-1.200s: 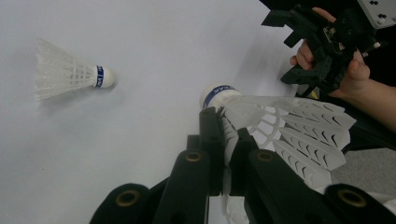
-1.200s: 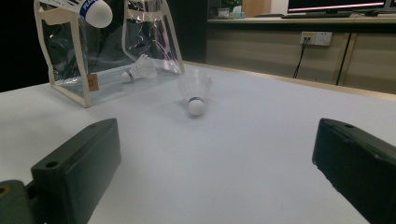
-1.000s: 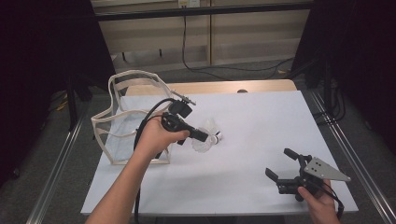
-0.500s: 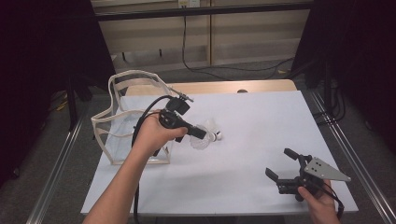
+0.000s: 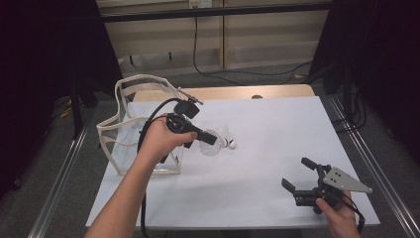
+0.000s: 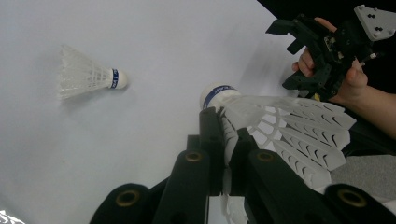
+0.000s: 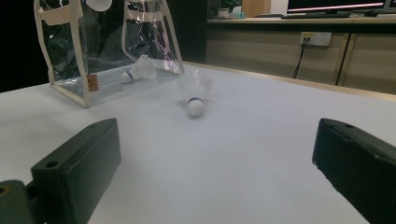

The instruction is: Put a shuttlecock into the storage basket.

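My left gripper (image 5: 204,137) hangs over the white table just right of a clear bag (image 5: 130,130). It is shut on the feather skirt of a white shuttlecock (image 6: 285,123), whose cork points away from the jaws. A second shuttlecock (image 5: 226,140) lies on the table close beyond it, also seen as the shuttlecock (image 6: 88,77) and the shuttlecock (image 7: 195,95). A third shuttlecock (image 7: 135,70) lies inside the bag (image 7: 107,51). My right gripper (image 5: 301,177) rests near the table's front right corner, jaws wide open with nothing between them, as the right gripper (image 7: 215,144) view confirms.
The clear bag with cream trim and handles stands upright at the table's left edge (image 5: 106,198). Metal rails run along both sides of the table. A wooden strip (image 5: 233,92) borders the far edge, with cables on the floor behind.
The left gripper has shifted slightly toward the bag with the shuttlecock still in its jaws. The right gripper has stayed still.
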{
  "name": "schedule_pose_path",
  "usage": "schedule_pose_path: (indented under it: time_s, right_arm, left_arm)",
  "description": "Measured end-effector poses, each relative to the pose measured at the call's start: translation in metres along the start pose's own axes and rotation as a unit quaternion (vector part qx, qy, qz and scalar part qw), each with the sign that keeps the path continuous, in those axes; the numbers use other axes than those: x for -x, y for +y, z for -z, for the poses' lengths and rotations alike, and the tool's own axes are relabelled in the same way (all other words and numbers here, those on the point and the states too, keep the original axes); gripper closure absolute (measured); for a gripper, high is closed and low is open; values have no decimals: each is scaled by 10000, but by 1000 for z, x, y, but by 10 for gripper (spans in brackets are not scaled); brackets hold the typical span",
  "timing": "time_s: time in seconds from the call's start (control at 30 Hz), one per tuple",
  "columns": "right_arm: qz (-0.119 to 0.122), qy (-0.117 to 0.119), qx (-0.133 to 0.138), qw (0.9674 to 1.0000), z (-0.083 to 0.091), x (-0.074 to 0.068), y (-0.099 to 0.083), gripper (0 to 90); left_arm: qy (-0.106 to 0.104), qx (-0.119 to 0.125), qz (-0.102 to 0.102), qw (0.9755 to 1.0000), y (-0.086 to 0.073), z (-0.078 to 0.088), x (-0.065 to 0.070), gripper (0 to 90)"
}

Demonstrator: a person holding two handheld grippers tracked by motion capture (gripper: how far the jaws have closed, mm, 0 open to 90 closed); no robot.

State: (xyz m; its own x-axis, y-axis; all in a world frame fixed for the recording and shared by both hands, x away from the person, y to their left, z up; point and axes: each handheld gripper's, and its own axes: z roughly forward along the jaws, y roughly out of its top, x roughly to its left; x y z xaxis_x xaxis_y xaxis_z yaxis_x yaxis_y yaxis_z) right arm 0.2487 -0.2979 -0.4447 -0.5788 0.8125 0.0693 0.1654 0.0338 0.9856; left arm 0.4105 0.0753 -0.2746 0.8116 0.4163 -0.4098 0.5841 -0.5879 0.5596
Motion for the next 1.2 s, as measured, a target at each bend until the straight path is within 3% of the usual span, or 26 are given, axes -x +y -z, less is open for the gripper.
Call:
schedule_pose_path:
  time_s: [1.2]
  right_arm:
    - [14, -26, 5, 10000, 0, 1, 0, 6]
  left_arm:
    - [101, 40, 176, 9998, 4, 16, -6, 892]
